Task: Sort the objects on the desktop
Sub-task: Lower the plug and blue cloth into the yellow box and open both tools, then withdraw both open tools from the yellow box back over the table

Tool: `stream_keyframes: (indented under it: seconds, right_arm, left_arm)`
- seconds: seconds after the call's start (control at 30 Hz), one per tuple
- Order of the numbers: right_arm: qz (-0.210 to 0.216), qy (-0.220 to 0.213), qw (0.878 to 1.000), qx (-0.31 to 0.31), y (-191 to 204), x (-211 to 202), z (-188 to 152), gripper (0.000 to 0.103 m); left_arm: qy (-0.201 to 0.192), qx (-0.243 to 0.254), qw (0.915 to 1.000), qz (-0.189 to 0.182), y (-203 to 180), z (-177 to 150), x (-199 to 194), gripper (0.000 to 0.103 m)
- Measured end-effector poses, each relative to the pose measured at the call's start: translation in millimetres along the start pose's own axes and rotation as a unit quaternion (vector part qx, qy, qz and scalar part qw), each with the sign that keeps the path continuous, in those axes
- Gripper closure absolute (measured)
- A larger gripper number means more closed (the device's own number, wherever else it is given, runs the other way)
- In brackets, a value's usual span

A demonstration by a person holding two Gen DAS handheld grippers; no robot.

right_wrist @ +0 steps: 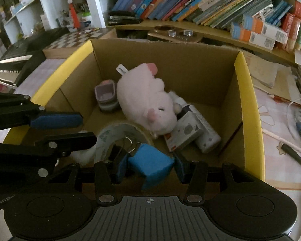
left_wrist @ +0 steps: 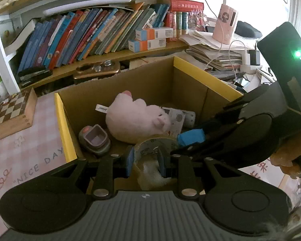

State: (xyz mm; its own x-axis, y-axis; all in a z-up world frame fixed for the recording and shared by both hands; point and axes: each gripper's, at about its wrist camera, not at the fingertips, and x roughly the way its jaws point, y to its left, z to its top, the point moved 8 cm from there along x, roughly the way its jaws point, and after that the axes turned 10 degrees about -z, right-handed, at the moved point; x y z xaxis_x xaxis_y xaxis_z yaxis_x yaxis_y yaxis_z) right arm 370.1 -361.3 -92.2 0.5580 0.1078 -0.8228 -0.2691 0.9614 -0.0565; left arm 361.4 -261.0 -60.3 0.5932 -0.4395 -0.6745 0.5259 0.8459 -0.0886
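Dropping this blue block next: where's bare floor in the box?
Bare floor runs along the far and right walls of the cardboard box, behind the pink plush. Crowded: grey gadget, tape roll, white carton and tube fill the left and near side. Outside, the checked mat between chessboard and box is bare.

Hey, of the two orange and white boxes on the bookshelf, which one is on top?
The upper orange and white box is on top, resting on the lower orange and white box, which sits directly on the shelf board.
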Motion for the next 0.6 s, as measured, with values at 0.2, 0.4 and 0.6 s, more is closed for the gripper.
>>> stream_keyframes:
  seconds: [0.2, 0.4, 0.6]
  right_arm:
    - [0.000, -0.003, 1.000, 0.005, -0.7, -1.5, -0.9, 0.054]
    - [0.006, -0.027, 1.000, 0.013, -1.0, -15.5, 4.2, 0.050]
    - [-0.001, -0.081, 0.996, 0.030, 4.2, -53.1, 8.6, 0.037]
  left_arm:
    - [-0.008, 0.002, 0.9999, 0.014, 1.0, -0.3, -2.9, 0.073]
    - [-0.044, -0.005, 0.9987, 0.026, 0.9, 3.1, -28.6, 0.046]
    - [-0.106, -0.010, 0.9929, 0.053, -2.9, 8.6, -74.5, 0.020]
